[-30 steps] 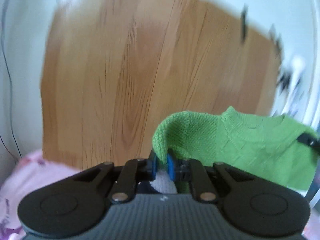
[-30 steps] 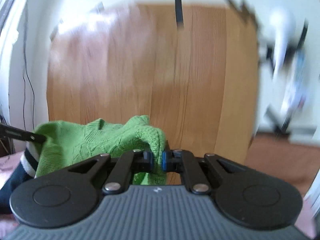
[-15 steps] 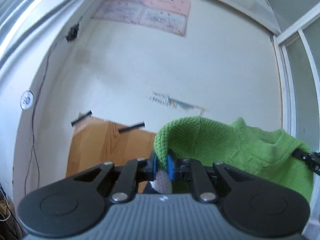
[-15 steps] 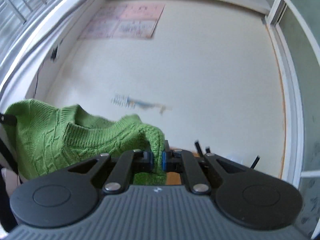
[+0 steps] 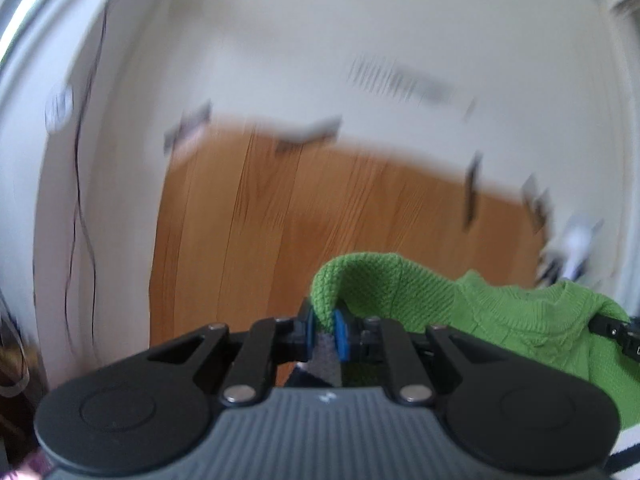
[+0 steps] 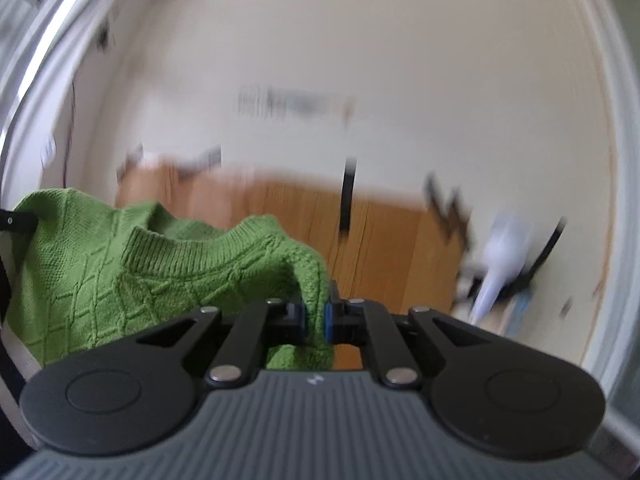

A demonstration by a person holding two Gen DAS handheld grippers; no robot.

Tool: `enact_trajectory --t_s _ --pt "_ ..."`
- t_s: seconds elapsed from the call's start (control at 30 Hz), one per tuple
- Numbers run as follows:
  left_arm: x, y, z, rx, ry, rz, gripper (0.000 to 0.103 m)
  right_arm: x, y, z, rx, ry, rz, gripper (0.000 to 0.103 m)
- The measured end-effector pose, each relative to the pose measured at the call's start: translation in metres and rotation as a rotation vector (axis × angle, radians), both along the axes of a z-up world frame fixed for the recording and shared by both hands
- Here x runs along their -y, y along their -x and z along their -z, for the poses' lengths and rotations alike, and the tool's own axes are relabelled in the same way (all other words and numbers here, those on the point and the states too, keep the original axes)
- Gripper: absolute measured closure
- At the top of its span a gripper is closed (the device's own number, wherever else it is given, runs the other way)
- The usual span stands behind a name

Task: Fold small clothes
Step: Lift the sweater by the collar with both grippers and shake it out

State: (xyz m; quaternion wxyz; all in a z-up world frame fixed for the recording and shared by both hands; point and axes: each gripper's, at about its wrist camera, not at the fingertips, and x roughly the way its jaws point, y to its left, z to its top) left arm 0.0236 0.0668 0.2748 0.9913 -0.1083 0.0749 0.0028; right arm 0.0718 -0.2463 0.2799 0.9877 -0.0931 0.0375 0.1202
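Sweater (image 5: 500, 320), green knit, small, strung between the two grippers and clear of the wooden table (image 5: 280, 220) behind it.

Left gripper (image 5: 323, 330): jaws nearly closed, blue pads (image 5: 340, 334) pinching a rolled edge of the knit. That edge loops up over the pads in a hump, then runs off to the right. Below the pinch, a grey and dark patch of fabric shows between the fingers; what it belongs to, cannot tell. At the far right edge of this view the black tip of the other gripper meets the cloth.

Right gripper (image 6: 315, 318): jaws likewise narrow, clamped on a fold of the same knit. The pinched fold hangs a little below the pads. From there the garment spreads left, diamond cable pattern facing the camera, ribbed collar (image 6: 168, 256) sagging between the two holds. The far corner at the left edge of this view meets a black fingertip.

Background smeared with motion blur in both views. White wall (image 6: 400, 80) above the table. White blurred object (image 6: 500, 264) beside the table's right end, not identifiable. Thin dark cable (image 5: 80, 160) down the wall at left.
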Motion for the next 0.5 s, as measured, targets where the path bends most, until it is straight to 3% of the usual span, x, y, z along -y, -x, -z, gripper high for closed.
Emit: enact_trajectory --t_s 0.07,0.1,0.13,0.17,0.2,0.23,0.33,0.4,0.5 --pt "0.004 -0.053 0.043 -0.101 -0.003 -0.033 0.088 -0.005 -0.057 0.043 -0.107 -0.028 0.012 0.089" --pt "0.009 -0.082 0.071 -0.172 -0.030 -0.051 0.083 -0.008 -0.092 0.070 -0.173 -0.036 0.008 0.083" --pt "0.014 -0.109 0.100 -0.261 -0.071 -0.073 0.083 -0.016 -0.118 0.098 -0.227 -0.005 0.019 0.061" --pt "0.018 -0.133 0.131 -0.381 -0.110 -0.094 0.087 -0.019 -0.145 0.133 -0.282 0.042 0.084 0.052" --pt "0.016 -0.148 0.158 -0.494 -0.115 -0.106 0.094 -0.017 -0.163 0.162 -0.348 0.074 0.148 0.051" --pt "0.010 -0.152 0.178 -0.553 -0.078 -0.093 0.095 -0.008 -0.172 0.182 -0.425 0.061 0.164 0.054" --pt "-0.016 -0.123 0.203 -0.544 0.035 -0.036 0.094 0.037 -0.156 0.215 -0.567 -0.118 0.070 0.054" --pt "-0.026 -0.094 0.204 -0.501 0.040 -0.013 0.092 0.054 -0.128 0.227 -0.611 -0.170 0.025 0.051" --pt "-0.026 -0.049 0.205 -0.473 0.038 0.057 0.089 0.052 -0.083 0.239 -0.675 -0.206 -0.039 0.038"
